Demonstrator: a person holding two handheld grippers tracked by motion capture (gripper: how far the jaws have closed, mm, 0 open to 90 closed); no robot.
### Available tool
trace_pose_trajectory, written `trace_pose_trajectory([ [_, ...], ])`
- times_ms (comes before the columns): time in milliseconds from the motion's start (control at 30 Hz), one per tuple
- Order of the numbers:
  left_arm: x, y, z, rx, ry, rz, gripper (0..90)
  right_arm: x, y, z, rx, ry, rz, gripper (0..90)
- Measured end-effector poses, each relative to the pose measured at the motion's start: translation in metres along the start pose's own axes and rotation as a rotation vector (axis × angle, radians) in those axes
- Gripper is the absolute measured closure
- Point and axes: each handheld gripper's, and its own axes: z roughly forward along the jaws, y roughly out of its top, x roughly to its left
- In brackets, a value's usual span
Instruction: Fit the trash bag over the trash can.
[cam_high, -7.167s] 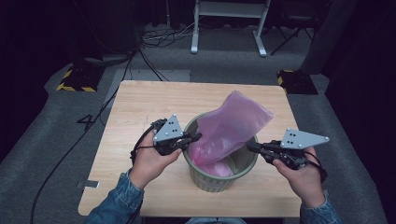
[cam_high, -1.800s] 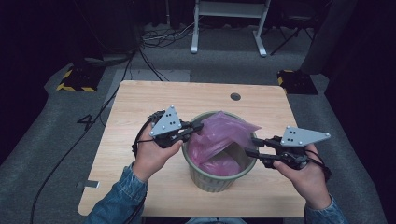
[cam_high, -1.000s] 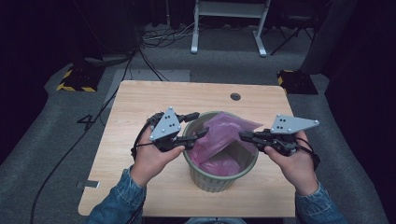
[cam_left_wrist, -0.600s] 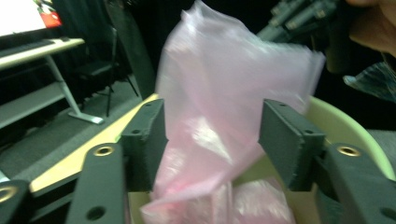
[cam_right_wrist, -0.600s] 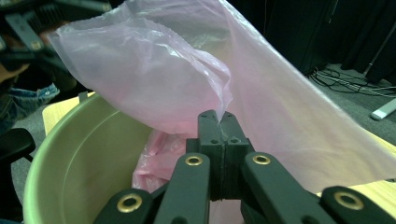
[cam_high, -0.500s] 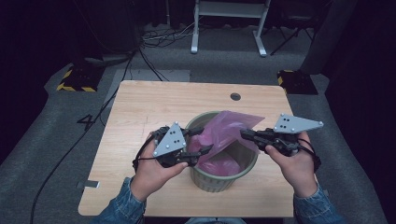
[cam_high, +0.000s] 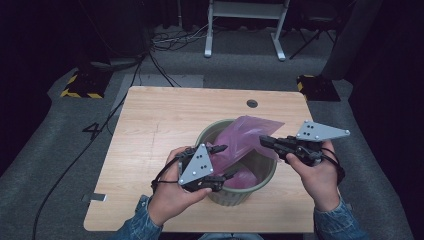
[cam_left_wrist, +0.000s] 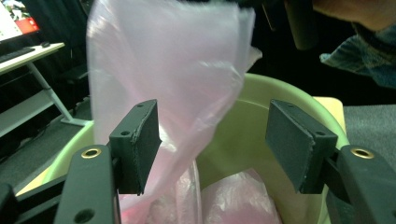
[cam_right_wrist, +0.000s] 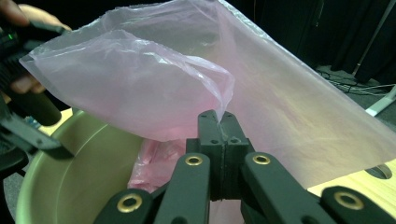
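While pinched shut on the pink bag (cam_right_wrist: 261, 107) edge, right gripper (cam_high: 265, 141) holding it up over the bin (cam_high: 265, 172) — presumably for lining; left gripper (cam_left_wrist: 219, 140) wide open around loose film, gripping nothing.

far tabletop (cam_high: 200, 112): open | bin (cam_high: 260, 175) mouth: blocked by pink bag (cam_high: 245, 137)

- A light wooden table (cam_high: 165, 125) carries everything; its grain runs lengthwise and most of its top is bare.
- A round green bin (cam_high: 235, 192) stands directly on it, toward the person's edge and right of the middle.
- Beyond the bin, near the far edge, a small dark round hole (cam_high: 252, 103) is set into the top.
- The table stands on grey carpeted floor (cam_high: 60, 150), where a dark cable (cam_high: 75, 160) trails left of the bin's side.
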Motion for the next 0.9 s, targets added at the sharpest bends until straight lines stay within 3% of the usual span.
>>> trace_pose_trajectory([
  [33, 0.002, 0.000, 0.000, -0.008, 0.021, 0.004, 38.2, 0.000, 0.000, 0.000, -0.002, 0.002, -0.003, 90.0],
  [133, 0.012, 0.001, -0.004, -0.034, 0.064, -0.020, 58.8, 0.001, -0.001, 0.000, 0.002, 0.009, -0.003, 90.0],
  [233, 0.024, -0.001, -0.007, -0.030, 0.077, -0.056, 75.3, 0.003, -0.003, -0.001, 0.010, 0.022, -0.004, 90.0],
  [433, 0.044, -0.006, -0.010, -0.040, 0.073, -0.115, 87.3, 0.006, -0.010, -0.004, 0.031, 0.054, 0.006, 90.0],
  [667, 0.054, -0.008, -0.008, -0.041, 0.051, -0.138, 90.0, 0.011, -0.015, -0.005, 0.063, 0.098, -0.010, 90.0],
  [700, 0.054, -0.008, -0.008, -0.042, 0.048, -0.137, 90.0, 0.011, -0.014, -0.005, 0.061, 0.099, -0.014, 86.9],
  [800, 0.053, -0.008, -0.006, -0.041, 0.032, -0.129, 90.0, 0.009, -0.013, -0.005, 0.048, 0.102, -0.007, 65.2],
  [900, 0.052, -0.007, -0.003, -0.031, 0.016, -0.120, 90.0, 0.008, -0.009, -0.005, 0.028, 0.075, -0.028, 53.6],
])
